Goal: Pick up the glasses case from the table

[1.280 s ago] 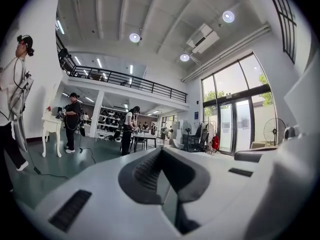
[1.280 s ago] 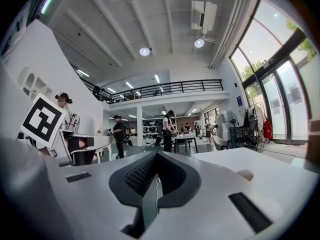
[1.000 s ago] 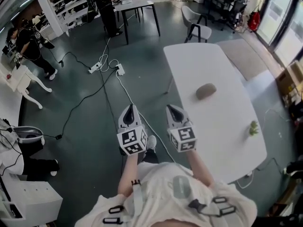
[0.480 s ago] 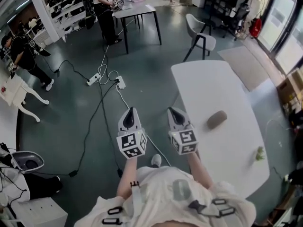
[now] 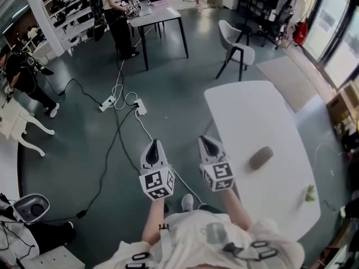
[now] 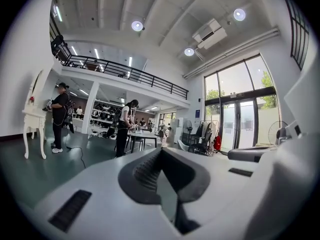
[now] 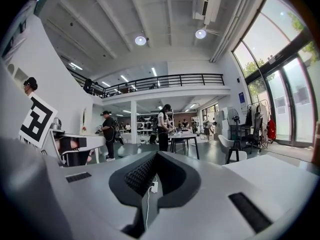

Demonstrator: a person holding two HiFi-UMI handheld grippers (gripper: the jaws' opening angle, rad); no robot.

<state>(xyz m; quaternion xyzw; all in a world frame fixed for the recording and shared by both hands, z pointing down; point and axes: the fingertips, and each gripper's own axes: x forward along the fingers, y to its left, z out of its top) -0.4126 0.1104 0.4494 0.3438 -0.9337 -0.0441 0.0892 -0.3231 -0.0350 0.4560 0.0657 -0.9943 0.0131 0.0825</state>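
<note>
The glasses case [image 5: 261, 157] is a grey-brown oval lying on the white table [image 5: 247, 108], right of centre in the head view. I hold both grippers out over the floor, left of the table's edge. My right gripper [image 5: 206, 143] is shut and empty, about a hand's width left of the case. Further left, my left gripper [image 5: 153, 145] is also shut and empty. In the left gripper view the jaws [image 6: 161, 154] meet with nothing between them. The right gripper view shows its jaws [image 7: 156, 156] together, with the table's white top [image 7: 272, 170] at the right.
A small green object [image 5: 310, 194] lies near the table's right edge. Power strips and cables [image 5: 124, 102] trail across the floor ahead. A white chair [image 5: 235, 42] stands beyond the table. A person works at a dark table [image 5: 159, 14] at the back, another stands far left.
The view has travelled across the floor. The table and case have slid down and right in the head view, so the case now lies level with the right gripper. Both grippers stay shut.
</note>
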